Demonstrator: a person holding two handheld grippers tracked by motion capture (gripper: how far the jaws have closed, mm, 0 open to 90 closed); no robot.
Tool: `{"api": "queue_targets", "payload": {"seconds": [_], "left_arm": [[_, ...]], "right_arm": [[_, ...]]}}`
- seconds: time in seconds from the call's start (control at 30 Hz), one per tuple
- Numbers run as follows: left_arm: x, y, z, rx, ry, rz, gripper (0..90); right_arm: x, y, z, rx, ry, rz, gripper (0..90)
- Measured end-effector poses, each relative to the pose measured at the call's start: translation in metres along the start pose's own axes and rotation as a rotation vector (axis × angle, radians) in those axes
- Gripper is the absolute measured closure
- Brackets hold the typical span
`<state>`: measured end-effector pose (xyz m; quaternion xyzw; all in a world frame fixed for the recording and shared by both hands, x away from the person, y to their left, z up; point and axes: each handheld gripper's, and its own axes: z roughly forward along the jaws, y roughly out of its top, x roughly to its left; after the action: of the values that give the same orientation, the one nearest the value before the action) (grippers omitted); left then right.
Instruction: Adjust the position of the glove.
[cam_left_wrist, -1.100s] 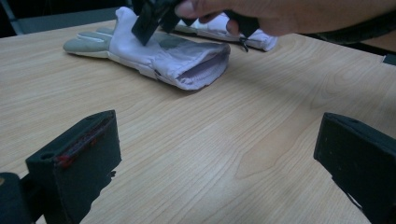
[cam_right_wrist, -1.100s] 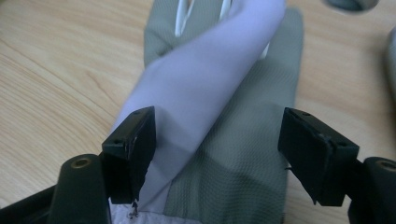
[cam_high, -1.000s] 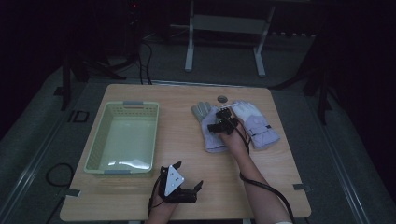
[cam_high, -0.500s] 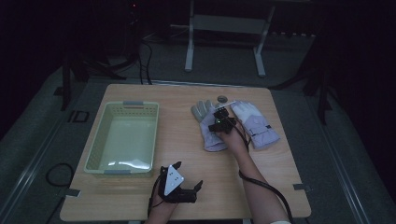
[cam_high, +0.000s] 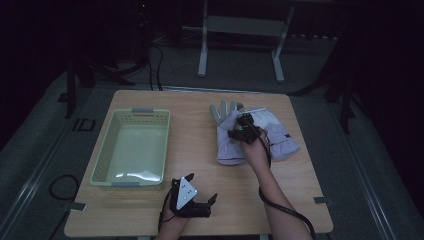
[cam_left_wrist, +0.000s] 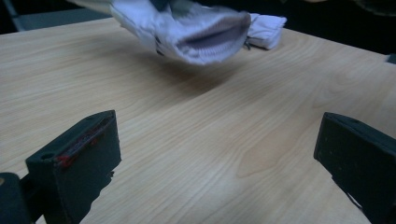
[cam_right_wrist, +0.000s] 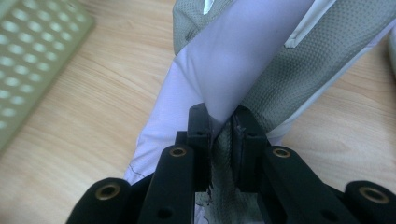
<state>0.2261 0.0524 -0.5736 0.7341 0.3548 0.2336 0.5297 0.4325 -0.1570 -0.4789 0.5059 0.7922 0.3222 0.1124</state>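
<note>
Glove pinched, lift in hand

Right tongs (cam_right_wrist: 223, 135) have just been closing and now clamp a fold of the lilac-and-grey fabric glove (cam_high: 231, 142), its cuff clear of the wooden table (cam_high: 200, 165). I'd raise it slowly toward the pale green plastic basket (cam_high: 105, 165). Left tongs (cam_left_wrist: 215, 154) stand apart, empty. No writing I can read.
</note>
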Motion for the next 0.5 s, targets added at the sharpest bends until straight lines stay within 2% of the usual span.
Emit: {"api": "queue_targets", "payload": {"seconds": [0.13,0.17,0.3,0.33,0.43,0.5], "left_arm": [[-0.003,0.0,0.0,0.009,-0.012,0.03,0.8],[-0.004,0.0,0.0,0.01,-0.006,0.032,0.8],[-0.002,0.0,0.0,0.016,-0.005,0.022,0.8],[-0.002,0.0,0.0,0.012,-0.008,0.013,0.8],[-0.002,0.0,0.0,0.016,-0.011,0.018,0.8],[-0.002,0.0,0.0,0.016,-0.009,0.023,0.8]], "right_arm": [[0.015,-0.006,-0.018,-0.052,-0.001,0.021,79.8],[0.019,-0.008,-0.022,-0.061,0.002,0.01,79.7],[0.031,-0.018,-0.038,-0.093,-0.008,-0.024,79.7],[0.032,-0.021,-0.041,-0.103,0.002,-0.015,79.6],[0.036,-0.03,-0.047,-0.141,0.0,0.008,79.0],[0.039,-0.036,-0.043,-0.141,-0.011,0.002,78.7]]}}
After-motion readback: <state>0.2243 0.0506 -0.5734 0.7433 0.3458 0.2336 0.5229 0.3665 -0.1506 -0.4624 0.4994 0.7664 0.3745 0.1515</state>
